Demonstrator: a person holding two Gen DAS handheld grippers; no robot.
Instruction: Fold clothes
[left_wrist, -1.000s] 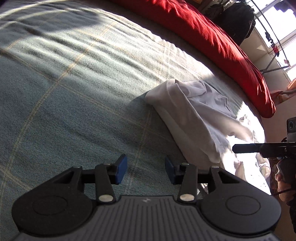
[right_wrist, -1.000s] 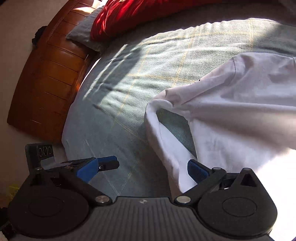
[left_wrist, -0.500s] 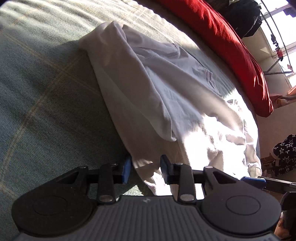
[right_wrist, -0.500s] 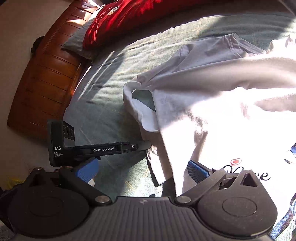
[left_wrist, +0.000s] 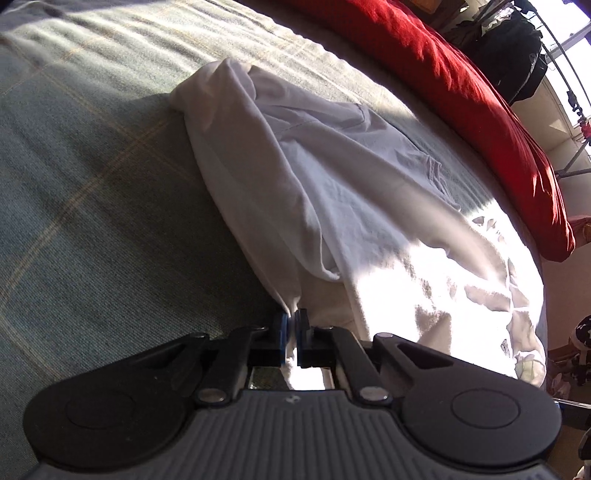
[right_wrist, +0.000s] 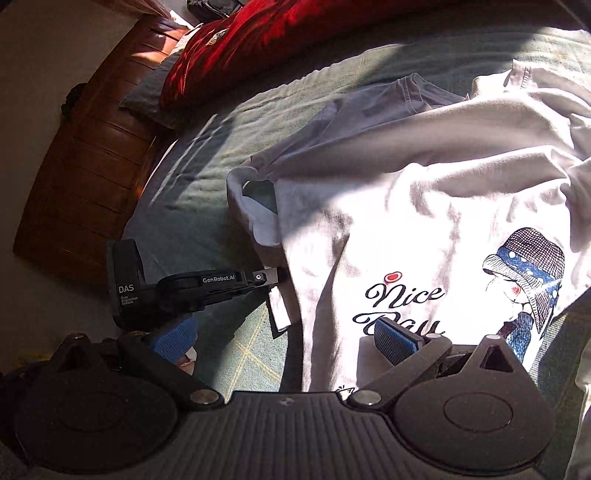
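A white T-shirt (left_wrist: 332, 177) lies crumpled on a grey-green checked bedspread (left_wrist: 92, 192). My left gripper (left_wrist: 293, 325) is shut on the shirt's near edge, with cloth pinched between the blue pads. In the right wrist view the same T-shirt (right_wrist: 424, 206) shows a "Nice Day" print and a cartoon figure in a hat. My right gripper (right_wrist: 284, 336) stands open over the shirt's lower hem, its right pad above the print. The left gripper (right_wrist: 258, 277) appears there from the side, clamped on the shirt's edge.
A red duvet (left_wrist: 461, 81) runs along the far side of the bed, also seen as a red duvet (right_wrist: 280, 33) beside a grey pillow (right_wrist: 147, 96). A wooden headboard (right_wrist: 85, 177) stands at the left. Dark clothes (left_wrist: 517, 37) hang near a window.
My left gripper moved onto the shirt's edge and went from open to shut on the cloth. My right gripper slid further over the shirt, bringing the print into view.
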